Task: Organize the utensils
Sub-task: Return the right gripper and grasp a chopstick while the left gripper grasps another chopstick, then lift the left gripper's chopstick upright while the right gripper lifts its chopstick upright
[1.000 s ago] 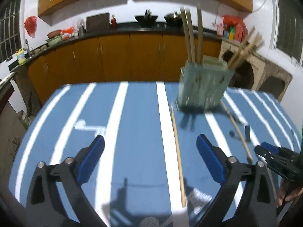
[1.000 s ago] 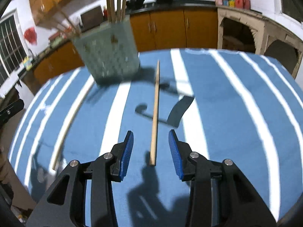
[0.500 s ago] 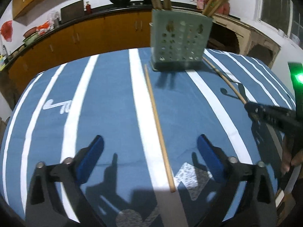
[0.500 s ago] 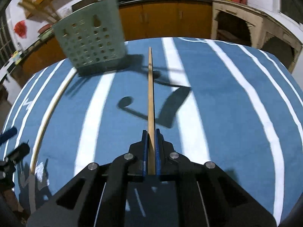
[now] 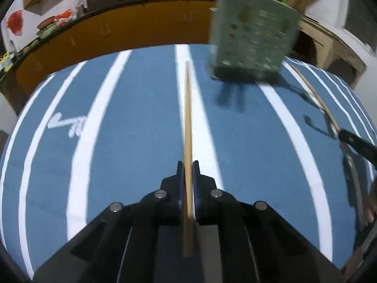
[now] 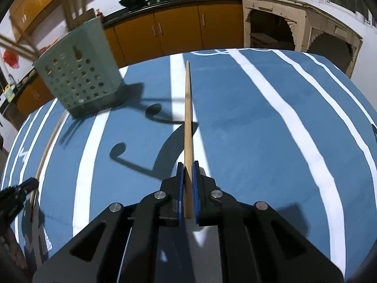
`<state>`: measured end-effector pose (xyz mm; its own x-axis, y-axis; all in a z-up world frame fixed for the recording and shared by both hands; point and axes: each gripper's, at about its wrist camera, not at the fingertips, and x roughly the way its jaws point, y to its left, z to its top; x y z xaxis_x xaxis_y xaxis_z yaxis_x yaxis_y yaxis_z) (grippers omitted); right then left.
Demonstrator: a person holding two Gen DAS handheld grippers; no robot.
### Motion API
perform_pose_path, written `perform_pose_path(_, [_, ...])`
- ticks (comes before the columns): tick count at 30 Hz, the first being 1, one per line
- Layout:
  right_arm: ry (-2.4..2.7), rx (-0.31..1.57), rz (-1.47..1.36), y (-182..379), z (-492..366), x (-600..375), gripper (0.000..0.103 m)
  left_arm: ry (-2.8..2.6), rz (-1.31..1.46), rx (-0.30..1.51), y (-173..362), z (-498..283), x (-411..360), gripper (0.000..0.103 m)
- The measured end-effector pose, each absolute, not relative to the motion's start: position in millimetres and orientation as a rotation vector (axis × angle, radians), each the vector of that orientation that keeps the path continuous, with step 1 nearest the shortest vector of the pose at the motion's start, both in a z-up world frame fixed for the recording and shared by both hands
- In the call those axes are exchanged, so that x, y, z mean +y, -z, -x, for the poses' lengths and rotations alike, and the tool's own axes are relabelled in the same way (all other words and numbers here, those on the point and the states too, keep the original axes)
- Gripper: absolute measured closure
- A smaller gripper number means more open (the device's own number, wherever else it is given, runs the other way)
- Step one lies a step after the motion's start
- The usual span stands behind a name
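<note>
Wooden chopstick [image 5: 187, 122] is sitting clamped between the blue pads of your left hand-held gripper [image 5: 187, 173], lying along a white stripe of the blue striped surface [image 5: 141, 122]. Your right hand-held gripper [image 6: 187, 174] is pinching a second chopstick [image 6: 188, 118] near its end. The green perforated holder [image 6: 77, 80] is standing on the surface between them, sticks rising from it.

A table covered by a blue cloth with white lengthwise stripes [image 6: 259, 122] carries everything. A pale green perforated plastic utensil holder [image 6: 80, 80] stands on it toward the far edge. One long thin wooden chopstick [image 5: 187, 108] lies just left of the holder; a second wooden chopstick [image 6: 188, 118] stretches to its right, well apart.
</note>
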<state>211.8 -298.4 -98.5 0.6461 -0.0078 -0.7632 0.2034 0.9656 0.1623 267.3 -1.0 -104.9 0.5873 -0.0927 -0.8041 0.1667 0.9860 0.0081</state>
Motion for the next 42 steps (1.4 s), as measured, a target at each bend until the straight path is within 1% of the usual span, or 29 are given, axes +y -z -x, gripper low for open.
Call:
perform_pose_path(3, [0.123, 0.860, -0.253, 99.9, -215.0, -302.0, 0.095, 0.154, -0.056, 0.918, 104.4, -281.6, 6.8, 0.095])
perform_pose_path(6, [0.125, 0.854, -0.198, 100.4, -214.4, -295.8, 0.095, 0.194, -0.068, 0.916, 104.0, -284.2, 8.9, 0.093])
perform_pose_path(8, [0.126, 0.852, -0.189, 100.6, -214.0, -294.5, 0.094, 0.222, -0.083, 0.913, 103.8, -280.0, 10.3, 0.087])
perform_pose_path(9, [0.126, 0.851, -0.195, 100.8, -214.0, -295.0, 0.094, 0.227, -0.090, 0.911, 104.3, -278.6, 9.8, 0.081])
perform_pose_path(10, [0.126, 0.851, -0.198, 100.7, -214.3, -295.8, 0.094, 0.231, -0.099, 0.906, 104.7, -275.9, 9.9, 0.080])
perform_pose_path(27, [0.124, 0.852, -0.202, 100.7, -214.0, -296.8, 0.094, 0.199, -0.135, 0.886, 107.1, -269.0, 7.5, 0.080])
perform_pose_path(29, [0.125, 0.851, -0.202, 100.8, -214.0, -296.7, 0.095, 0.192, -0.138, 0.885, 106.8, -267.1, 6.4, 0.081])
perform_pose_path(30, [0.124, 0.850, -0.204, 100.7, -213.8, -297.1, 0.095, 0.191, -0.138, 0.885, 106.9, -266.3, 6.3, 0.083])
perform_pose_path(31, [0.121, 0.848, -0.208, 100.6, -213.4, -297.7, 0.095, 0.193, -0.138, 0.884, 106.6, -265.4, 6.0, 0.091])
perform_pose_path(32, [0.120, 0.847, -0.210, 100.7, -212.3, -297.4, 0.095, 0.194, -0.137, 0.884, 106.3, -264.5, 5.6, 0.095])
perform_pose_path(36, [0.120, 0.771, -0.152, 86.3, -193.2, -290.6, 0.095, 0.206, -0.132, 0.902, 102.4, -258.1, 9.1, 0.095])
perform_pose_path(42, [0.128, 0.606, -0.054, 43.9, -164.5, -283.8, 0.095, 0.213, -0.154, 0.812, 71.0, -241.5, 16.6, 0.095])
